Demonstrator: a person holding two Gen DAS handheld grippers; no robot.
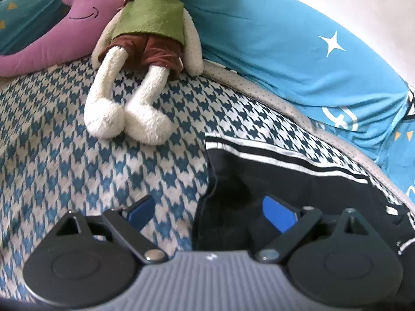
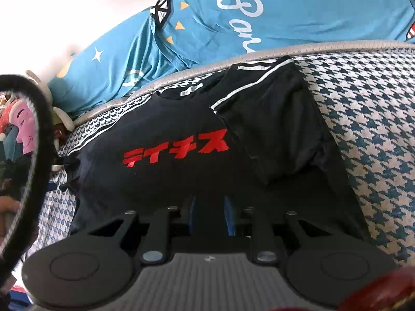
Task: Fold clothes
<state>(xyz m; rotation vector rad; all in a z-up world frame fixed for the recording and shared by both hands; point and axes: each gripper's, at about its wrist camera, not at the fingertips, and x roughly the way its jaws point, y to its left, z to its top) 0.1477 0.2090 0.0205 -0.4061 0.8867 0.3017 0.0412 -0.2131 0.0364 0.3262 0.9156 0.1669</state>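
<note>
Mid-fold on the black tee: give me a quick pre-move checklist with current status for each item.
1. One sleeve folded in over the black T-shirt: ok.
2. Other sleeve folded in: not ok, it lies spread out on the houndstooth bedspread.
3. Left gripper open and straddling the shirt's edge: ok.
4. Right gripper state: fingers close together over the shirt; grip on fabric cannot tell.
5. Plush rabbit apart from the shirt: ok.
6. Bottom hem flat: cannot tell, hidden behind the grippers.

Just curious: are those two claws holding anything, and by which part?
Left gripper: open, nothing held. Right gripper: nearly closed at the lower edge of the black T-shirt; a pinch cannot be told.
</note>
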